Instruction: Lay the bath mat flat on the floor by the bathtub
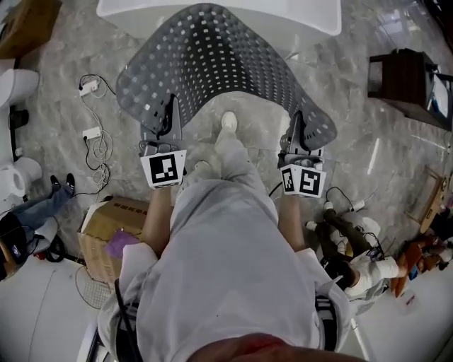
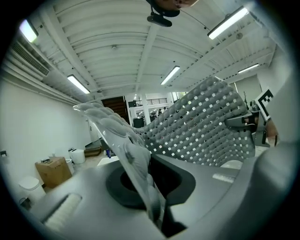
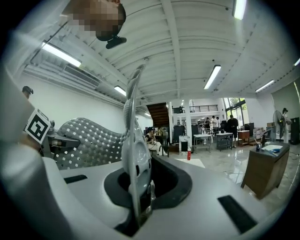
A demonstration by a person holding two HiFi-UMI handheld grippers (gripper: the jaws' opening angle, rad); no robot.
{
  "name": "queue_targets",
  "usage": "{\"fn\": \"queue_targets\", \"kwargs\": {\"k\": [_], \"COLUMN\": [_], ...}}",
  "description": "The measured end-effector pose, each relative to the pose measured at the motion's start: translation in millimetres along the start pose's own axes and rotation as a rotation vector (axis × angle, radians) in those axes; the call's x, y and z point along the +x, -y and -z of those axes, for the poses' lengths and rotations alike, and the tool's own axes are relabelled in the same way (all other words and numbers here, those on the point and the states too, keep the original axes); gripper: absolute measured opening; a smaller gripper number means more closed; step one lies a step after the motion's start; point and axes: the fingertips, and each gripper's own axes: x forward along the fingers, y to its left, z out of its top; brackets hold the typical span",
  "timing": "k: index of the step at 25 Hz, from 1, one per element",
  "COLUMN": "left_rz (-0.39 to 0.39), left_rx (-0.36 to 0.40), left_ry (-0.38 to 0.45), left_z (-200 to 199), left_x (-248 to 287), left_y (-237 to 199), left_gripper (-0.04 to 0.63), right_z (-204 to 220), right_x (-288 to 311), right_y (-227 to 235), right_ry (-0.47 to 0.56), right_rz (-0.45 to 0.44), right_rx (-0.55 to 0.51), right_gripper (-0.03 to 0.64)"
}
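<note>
The grey perforated bath mat (image 1: pixel 216 63) hangs arched above the marble floor, in front of the white bathtub (image 1: pixel 134 10). My left gripper (image 1: pixel 170 120) is shut on the mat's near left corner, and my right gripper (image 1: pixel 298 131) is shut on its near right corner. In the left gripper view, the mat's edge (image 2: pixel 133 154) stands clamped between the jaws of my left gripper (image 2: pixel 152 206), and the sheet (image 2: pixel 201 131) stretches across to the other gripper. The right gripper view shows the mat's edge (image 3: pixel 135 150) pinched upright in my right gripper (image 3: pixel 138 206).
The person's legs and one white shoe (image 1: pixel 228 121) stand between the grippers. A cardboard box (image 1: pixel 106 230) and loose cables (image 1: pixel 95 134) lie at the left. A dark cabinet (image 1: pixel 407 81) stands at the right, with cluttered tools (image 1: pixel 354 254) near the right foot.
</note>
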Motion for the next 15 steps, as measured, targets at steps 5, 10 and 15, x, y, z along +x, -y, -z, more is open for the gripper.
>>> {"fn": "queue_targets", "kwargs": {"k": [5,10,15], "left_rz": [-0.019,0.005,0.013], "left_rx": [-0.021,-0.014,-0.018], "left_ry": [0.025,0.020,0.053], "left_z": [-1.6,28.6,31.2], "left_x": [-0.1,14.2,8.5], "left_y": [-3.9,-8.8,-15.0], "left_gripper": [0.017,0.017,0.015], "right_z": [-1.7,22.5,15.2], "right_x": [2.4,16.5,7.6], "right_y": [1.4,3.2,0.6], "right_ry": [0.008,0.003,0.030], "right_rz": [-0.011,-0.016,-0.036], "right_rx": [-0.009,-0.025,-0.082], "right_gripper": [0.017,0.017,0.017]}}
